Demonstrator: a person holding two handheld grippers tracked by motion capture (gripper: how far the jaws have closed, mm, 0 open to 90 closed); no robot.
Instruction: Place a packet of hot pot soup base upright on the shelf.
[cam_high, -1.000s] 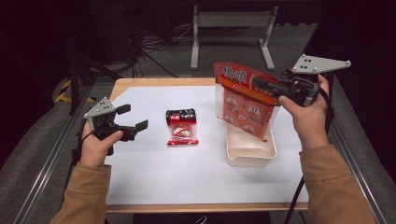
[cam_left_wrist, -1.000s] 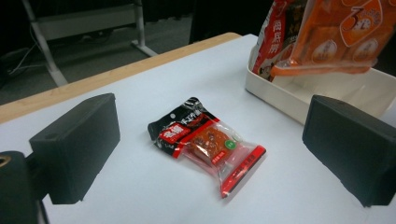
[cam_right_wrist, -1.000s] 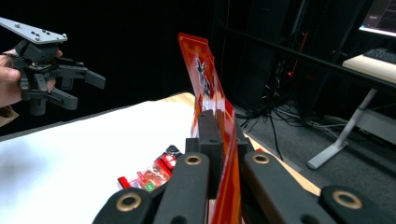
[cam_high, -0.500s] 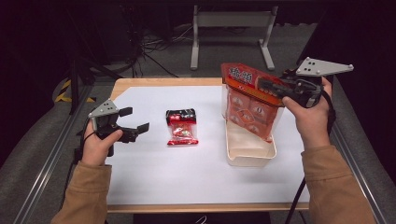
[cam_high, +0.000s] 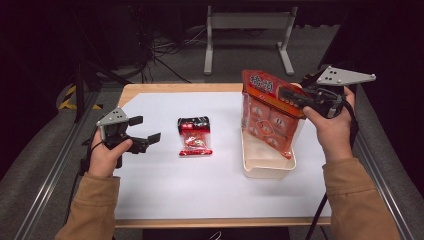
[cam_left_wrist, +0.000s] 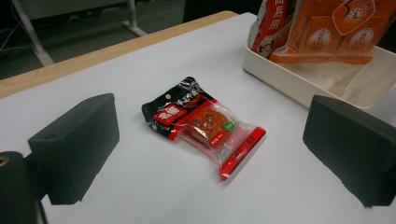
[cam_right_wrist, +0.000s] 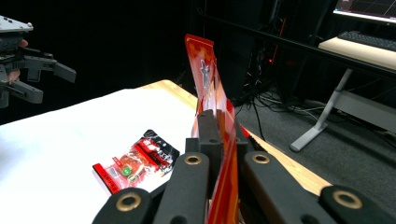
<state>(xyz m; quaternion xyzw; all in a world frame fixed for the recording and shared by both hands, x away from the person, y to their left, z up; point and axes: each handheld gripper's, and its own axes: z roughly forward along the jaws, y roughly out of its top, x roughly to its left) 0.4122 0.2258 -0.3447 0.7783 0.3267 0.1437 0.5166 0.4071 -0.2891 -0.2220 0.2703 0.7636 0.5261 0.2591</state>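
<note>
Currently the large orange plastic snack bag (cam_high: 267, 112) is clamped at its top edge by the right tongs (cam_high: 295, 98), hanging over the cream plastic tray (cam_high: 265, 162). Should be lowered straight, bottom seated first. Left tongs (cam_high: 145, 132) wide open, empty.

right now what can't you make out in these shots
- Floor of the white tray, high view: the orange bag held by the right gripper hangs into it and covers part.
- Orange bag top, left gripper view: cut off by the upper edge.
- Print on the small red packet: too small to read.
- Orange bag face, right gripper view: seen edge-on between the shut jaws.
- Left gripper jaws stand open; nothing between them.
</note>
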